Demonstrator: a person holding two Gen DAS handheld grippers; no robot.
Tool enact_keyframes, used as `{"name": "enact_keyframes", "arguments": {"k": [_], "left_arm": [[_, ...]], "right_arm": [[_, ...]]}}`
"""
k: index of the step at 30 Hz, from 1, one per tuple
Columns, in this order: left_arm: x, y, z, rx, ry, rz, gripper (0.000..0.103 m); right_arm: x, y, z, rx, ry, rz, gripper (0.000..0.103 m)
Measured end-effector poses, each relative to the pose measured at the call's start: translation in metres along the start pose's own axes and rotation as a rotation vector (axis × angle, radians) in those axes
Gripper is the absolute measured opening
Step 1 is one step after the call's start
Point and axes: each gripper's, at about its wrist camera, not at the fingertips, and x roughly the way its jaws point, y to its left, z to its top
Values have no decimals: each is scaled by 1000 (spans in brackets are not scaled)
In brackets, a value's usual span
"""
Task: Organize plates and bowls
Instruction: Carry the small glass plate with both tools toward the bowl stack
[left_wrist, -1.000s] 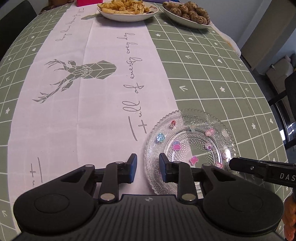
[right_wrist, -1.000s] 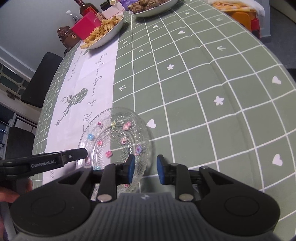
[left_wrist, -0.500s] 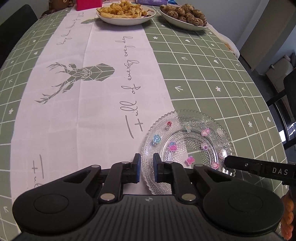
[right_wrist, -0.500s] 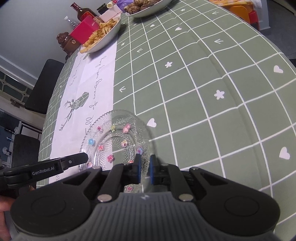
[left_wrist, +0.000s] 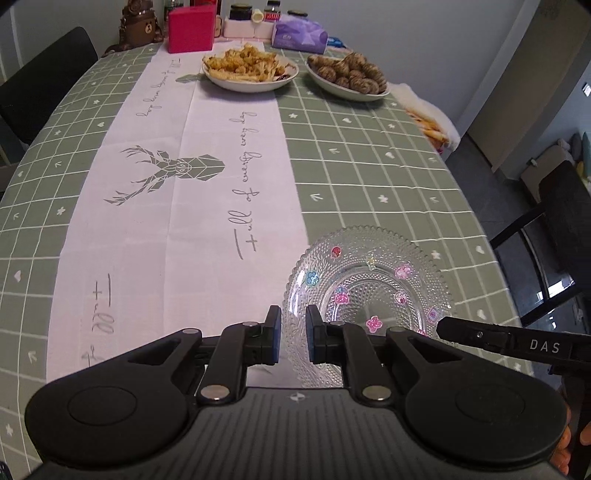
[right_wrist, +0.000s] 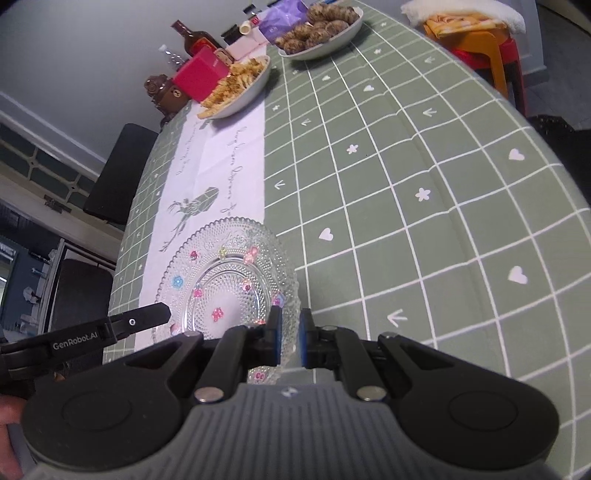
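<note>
A clear beaded glass plate (left_wrist: 369, 288) with small coloured flowers is held above the green checked tablecloth. My left gripper (left_wrist: 293, 338) is shut on its left rim. My right gripper (right_wrist: 290, 341) is shut on its right rim; the plate (right_wrist: 225, 280) looks tilted in the right wrist view. Each gripper's side shows in the other's view, the right one in the left wrist view (left_wrist: 509, 341) and the left one in the right wrist view (right_wrist: 92, 332).
At the far end stand a white bowl of fried food (left_wrist: 249, 70) and a bowl of brown balls (left_wrist: 347, 77), with a pink box (left_wrist: 191, 28), jars and bottles behind. A white runner (left_wrist: 177, 184) crosses the table. Black chairs (left_wrist: 565, 221) stand alongside.
Both grippers closed onto the plate's rims. The plate has come up off the table, and both views have risen and pulled back.
</note>
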Motion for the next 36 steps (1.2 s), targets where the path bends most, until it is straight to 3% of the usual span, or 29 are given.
{"name": "enact_keyframes", "arguments": {"k": [9, 16, 25, 31, 36], "left_arm": [[-52, -29, -53, -41, -34, -68, 15], [-63, -41, -103, -67, -48, -97, 15], [-51, -27, -162, -150, -67, -154, 15], [-47, -16, -180, -167, -133, -156, 15], [-39, -16, -188, -144, -125, -153, 15]], "right_arm": [[-65, -18, -47, 14, -33, 27, 7], [-91, -34, -90, -3, -50, 17, 8], [-85, -46, -121, -53, 5, -40, 8], [-72, -41, -128, -92, 48, -54, 8], [-66, -37, -130, -124, 57, -85, 8]]}}
